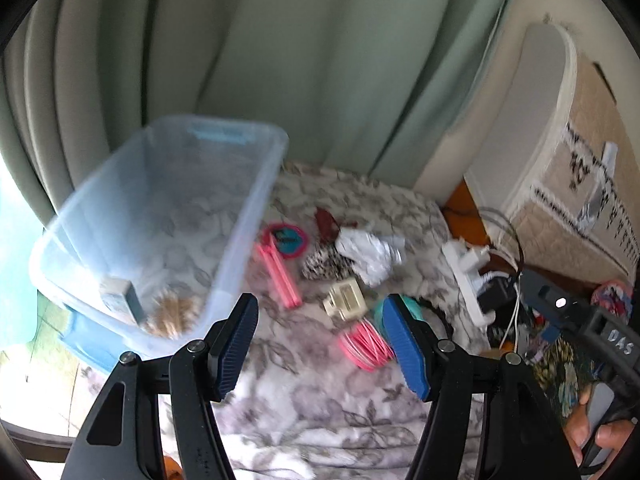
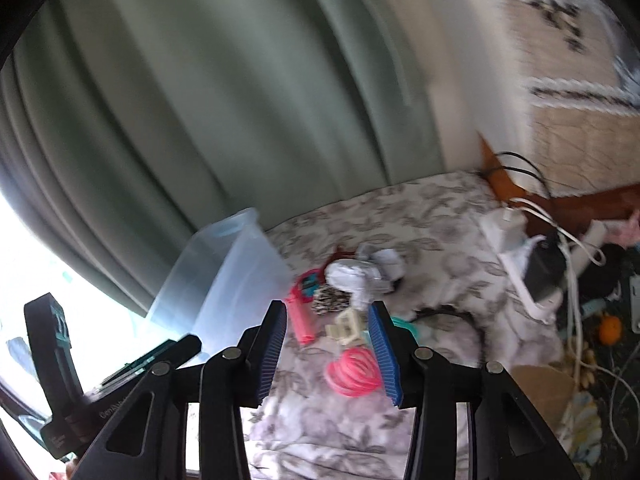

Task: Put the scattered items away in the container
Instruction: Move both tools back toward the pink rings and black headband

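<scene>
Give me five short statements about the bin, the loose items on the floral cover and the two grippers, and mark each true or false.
1. The clear plastic bin already holds a small box. True.
2. The left gripper is clamped on the pink comb. False: its jaws stand open with nothing between them, and the comb lies on the floral cover beside the bin.
3. The pink coiled bands lie on the cover, outside the bin. True.
4. The crumpled white paper is inside the bin. False: it lies on the cover among the loose items.
5. The right gripper holds the cream hair claw. False: its jaws are open and empty.
</scene>
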Demonstrator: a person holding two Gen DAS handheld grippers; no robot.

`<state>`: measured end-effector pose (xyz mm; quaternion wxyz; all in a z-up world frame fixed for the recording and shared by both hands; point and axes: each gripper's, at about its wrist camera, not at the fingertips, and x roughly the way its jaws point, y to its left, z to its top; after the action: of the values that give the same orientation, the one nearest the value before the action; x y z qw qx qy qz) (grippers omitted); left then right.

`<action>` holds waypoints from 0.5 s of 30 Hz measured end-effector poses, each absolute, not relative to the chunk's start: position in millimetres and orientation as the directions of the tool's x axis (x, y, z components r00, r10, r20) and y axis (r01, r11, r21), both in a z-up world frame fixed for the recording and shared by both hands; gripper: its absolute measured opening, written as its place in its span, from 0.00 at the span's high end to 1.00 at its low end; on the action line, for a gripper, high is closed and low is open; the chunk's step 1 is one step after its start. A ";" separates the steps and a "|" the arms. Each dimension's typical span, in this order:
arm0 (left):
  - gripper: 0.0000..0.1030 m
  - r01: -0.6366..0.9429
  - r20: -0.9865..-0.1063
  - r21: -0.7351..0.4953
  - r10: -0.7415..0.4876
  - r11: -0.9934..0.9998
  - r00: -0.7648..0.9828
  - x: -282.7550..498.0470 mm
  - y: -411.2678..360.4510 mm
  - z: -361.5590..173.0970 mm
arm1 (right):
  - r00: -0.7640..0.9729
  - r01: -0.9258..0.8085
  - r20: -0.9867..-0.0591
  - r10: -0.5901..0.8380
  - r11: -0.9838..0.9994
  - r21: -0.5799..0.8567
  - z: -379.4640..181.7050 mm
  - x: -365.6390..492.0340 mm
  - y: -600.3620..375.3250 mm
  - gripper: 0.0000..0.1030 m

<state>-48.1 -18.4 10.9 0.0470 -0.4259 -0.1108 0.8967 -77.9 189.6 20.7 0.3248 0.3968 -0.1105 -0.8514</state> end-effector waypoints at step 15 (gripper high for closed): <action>0.36 -0.009 -0.874 -0.260 0.239 -0.966 -0.423 -78.9 48.4 -77.0 | -0.490 0.325 -0.670 -0.557 -0.830 0.453 -13.2 -99.6 256.0 0.51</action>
<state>-78.9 48.4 -77.0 0.0743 -0.5320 -0.1080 0.8365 -99.6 256.0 -13.2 0.2586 0.4336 -0.1341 -0.8527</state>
